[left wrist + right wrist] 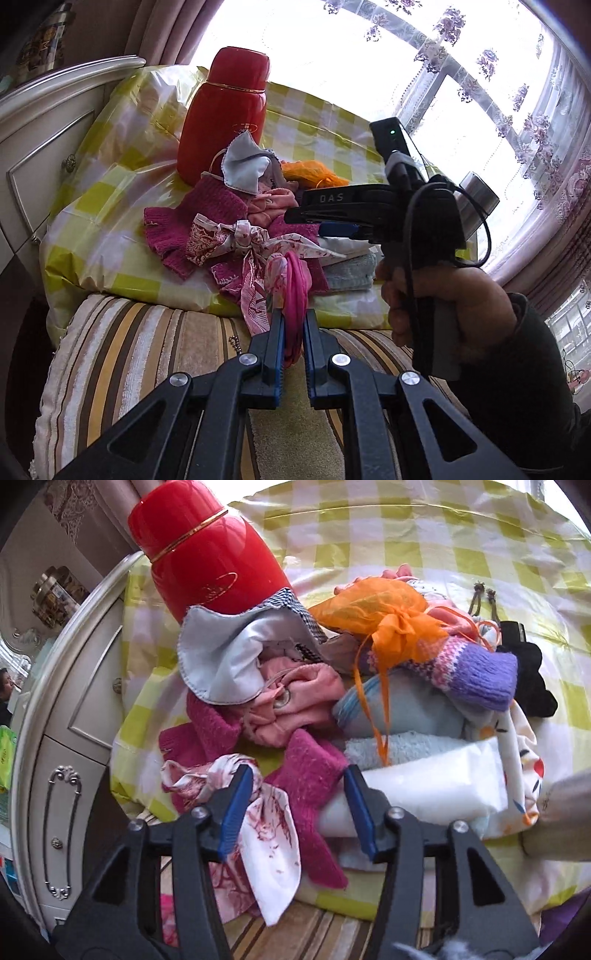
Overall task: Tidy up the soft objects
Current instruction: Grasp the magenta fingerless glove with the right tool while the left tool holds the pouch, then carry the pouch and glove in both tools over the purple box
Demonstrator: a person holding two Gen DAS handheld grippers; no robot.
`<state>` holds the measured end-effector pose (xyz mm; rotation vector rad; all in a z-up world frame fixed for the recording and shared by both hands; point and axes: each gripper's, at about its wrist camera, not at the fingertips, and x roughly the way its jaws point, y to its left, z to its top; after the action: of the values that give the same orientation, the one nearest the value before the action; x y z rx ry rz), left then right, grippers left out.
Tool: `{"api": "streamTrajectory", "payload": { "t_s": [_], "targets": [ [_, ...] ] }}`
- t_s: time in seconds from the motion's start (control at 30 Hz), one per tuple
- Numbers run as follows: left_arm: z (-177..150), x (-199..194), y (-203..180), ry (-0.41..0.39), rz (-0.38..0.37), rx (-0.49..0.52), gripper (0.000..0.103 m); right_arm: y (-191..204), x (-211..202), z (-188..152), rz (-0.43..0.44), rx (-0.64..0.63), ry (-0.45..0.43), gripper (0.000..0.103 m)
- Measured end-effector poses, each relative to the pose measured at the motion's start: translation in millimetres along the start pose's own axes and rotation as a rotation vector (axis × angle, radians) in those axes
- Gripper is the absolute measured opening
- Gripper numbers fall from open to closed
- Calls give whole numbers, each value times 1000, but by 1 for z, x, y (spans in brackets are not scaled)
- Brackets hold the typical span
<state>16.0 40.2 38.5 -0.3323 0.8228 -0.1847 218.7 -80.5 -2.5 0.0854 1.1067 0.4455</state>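
A heap of soft things lies on a yellow-checked cloth (pixel 118 206): a magenta knit (pixel 207 210), a knotted pink-and-white scarf (pixel 236 236), a grey-white cloth (pixel 242 166), an orange mesh bag (pixel 384 609), a purple knit sock (pixel 480 675) and folded pale blue towels (pixel 399 716). My left gripper (pixel 293 321) is shut on a pink elastic band (pixel 295 291) at the near end of the scarf. My right gripper (pixel 299 779) is open, its blue pads either side of the magenta knit (pixel 314 775) and the scarf (pixel 266 834). It also shows in the left wrist view (pixel 295 218) above the heap.
A red thermos (pixel 225 114) stands behind the heap, against the grey-white cloth. A white cabinet (pixel 44 147) is at the left. A striped cushion (pixel 147 350) lies below the checked cloth. A bright window with floral curtains (pixel 517 110) is at the right.
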Motion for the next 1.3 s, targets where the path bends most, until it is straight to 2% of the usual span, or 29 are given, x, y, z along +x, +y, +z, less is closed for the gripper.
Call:
{"api": "streamTrajectory", "payload": {
  "t_s": [0.07, 0.1, 0.2, 0.4, 0.5, 0.67, 1.0, 1.07, 1.3],
  "targets": [
    [0, 1, 0, 2, 0, 0, 10, 2, 5, -1, 2, -19, 6, 25],
    [0, 0, 0, 1, 1, 2, 10, 3, 1, -3, 14, -30, -7, 16],
    [0, 1, -2, 0, 6, 8, 10, 7, -25, -15, 15, -57, -87, 16],
    [3, -5, -11, -26, -4, 29, 10, -1, -111, -48, -7, -69, -284, 16],
    [4, -8, -25, -40, -21, 55, 10, -17, -147, -65, 3, -32, -338, 16],
    [5, -13, -57, -53, -86, 118, 10, -51, -202, -103, -31, 48, -408, 16],
    [2, -2, -147, 19, -333, 225, 10, -138, -297, -188, -266, 246, -500, 16],
    [-2, 3, -169, 47, -388, 249, 10, -154, -308, -202, -323, 278, -505, 16],
    [-22, 17, -239, 126, -499, 345, 10, -201, -328, -244, -507, 380, -495, 16]
  ]
}}
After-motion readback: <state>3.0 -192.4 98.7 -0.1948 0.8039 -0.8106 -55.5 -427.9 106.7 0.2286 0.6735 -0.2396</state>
